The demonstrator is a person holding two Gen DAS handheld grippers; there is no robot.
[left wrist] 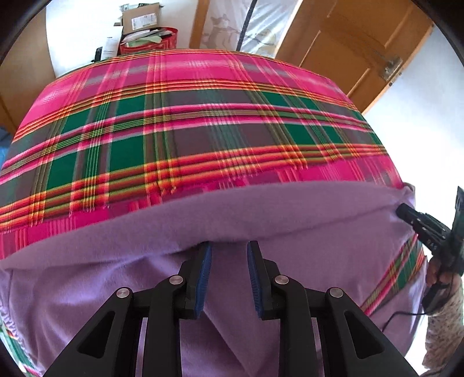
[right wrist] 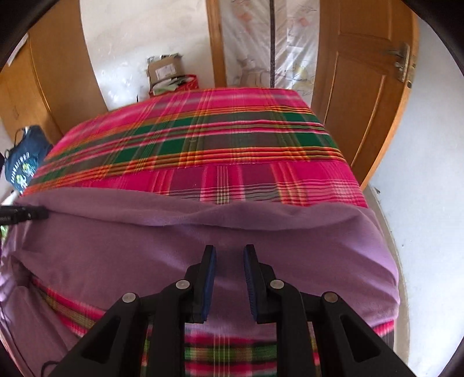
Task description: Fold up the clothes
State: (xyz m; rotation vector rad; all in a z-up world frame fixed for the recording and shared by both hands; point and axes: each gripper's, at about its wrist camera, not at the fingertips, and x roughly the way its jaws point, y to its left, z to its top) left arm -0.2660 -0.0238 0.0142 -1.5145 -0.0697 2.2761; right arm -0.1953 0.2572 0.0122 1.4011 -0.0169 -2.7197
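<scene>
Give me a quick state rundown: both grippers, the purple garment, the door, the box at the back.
Left gripper: open, empty.
Right gripper: open, empty.
Purple garment: spread on the plaid cover, far edge folded over.
Wooden door: swung open.
Cardboard box: flaps open.

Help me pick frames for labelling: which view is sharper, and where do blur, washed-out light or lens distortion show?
Left wrist view: sharper; the pink and green plaid cover reads crisply, though it bulges from the fisheye and the white wall is washed out. Right wrist view: motion smear on the plaid cover and lilac fleece garment; the wooden door bows.
</scene>
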